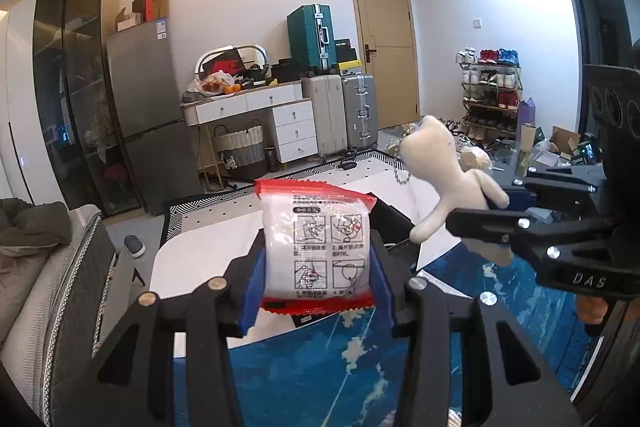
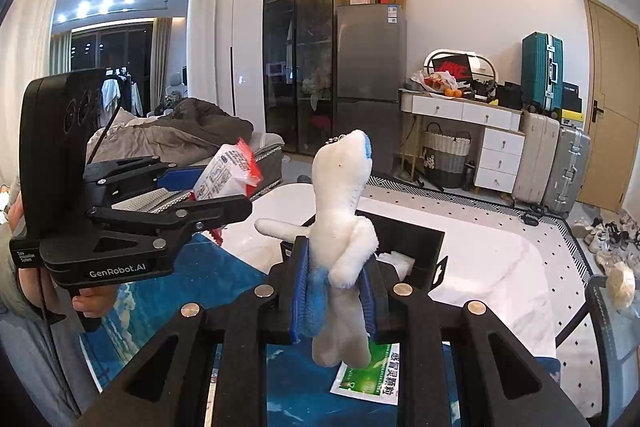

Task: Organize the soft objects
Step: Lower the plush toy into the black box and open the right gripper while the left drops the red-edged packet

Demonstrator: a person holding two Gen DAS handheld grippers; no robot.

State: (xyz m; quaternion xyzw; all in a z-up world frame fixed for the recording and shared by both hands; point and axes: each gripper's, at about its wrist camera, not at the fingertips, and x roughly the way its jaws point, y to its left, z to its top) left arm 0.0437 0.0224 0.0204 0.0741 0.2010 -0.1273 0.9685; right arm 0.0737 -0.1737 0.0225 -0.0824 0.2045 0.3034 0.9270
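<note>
The left claw is squeezed on a soft white pack with red ends, held up in the air. The right claw is squeezed on a white plush toy, up in the air too. A black box sits just behind them on the blue mat. A green packet lies near on the mat.

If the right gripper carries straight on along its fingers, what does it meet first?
Probably the black open-top box just ahead. The right gripper, shut on the white plush toy, points toward it, with white items visible inside. Depth is unclear; it may be high enough to pass over the rim.
</note>
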